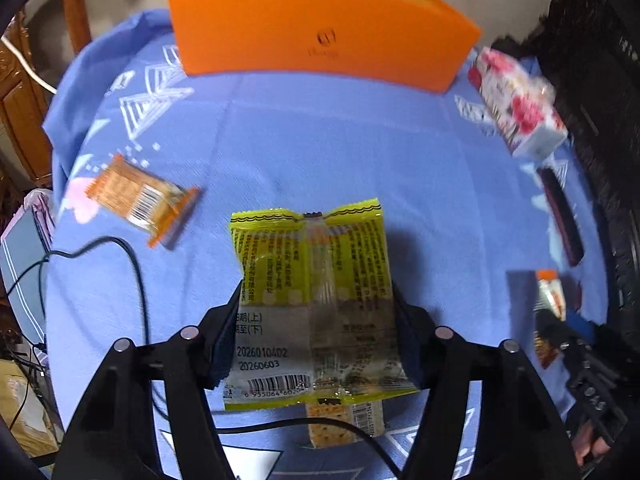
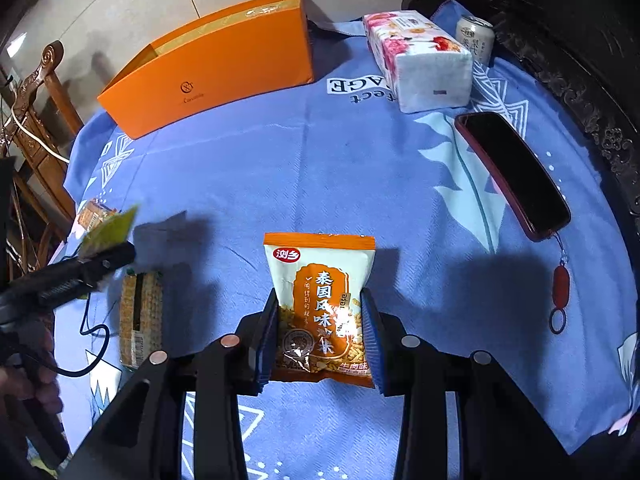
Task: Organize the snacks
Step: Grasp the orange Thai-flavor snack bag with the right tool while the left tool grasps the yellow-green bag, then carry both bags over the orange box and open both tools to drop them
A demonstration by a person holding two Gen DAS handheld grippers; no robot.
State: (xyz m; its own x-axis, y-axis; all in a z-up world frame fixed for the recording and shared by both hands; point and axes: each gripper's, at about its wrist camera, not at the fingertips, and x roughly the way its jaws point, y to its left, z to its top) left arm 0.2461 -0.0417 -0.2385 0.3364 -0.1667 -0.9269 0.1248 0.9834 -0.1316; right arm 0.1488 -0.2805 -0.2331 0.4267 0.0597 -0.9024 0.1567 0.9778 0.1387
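A tissue pack (image 2: 420,60), phone (image 2: 514,174) and can (image 2: 474,38) lie on the blue cloth (image 2: 340,168).

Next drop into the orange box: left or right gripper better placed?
Probably right. The right gripper grips its orange snack bag squarely. The left gripper holds a yellow packet too, but the orange box view is blurred.

The left gripper (image 1: 318,320) holds a yellow packet (image 1: 316,300) between its fingers, lifted above the blue cloth (image 1: 340,152). A cracker pack (image 1: 344,424) lies underneath (partly hidden). An orange packet (image 1: 144,200) sits left, an orange box (image 1: 320,36) stands behind, and a flowered tissue pack (image 1: 516,108) lies right.
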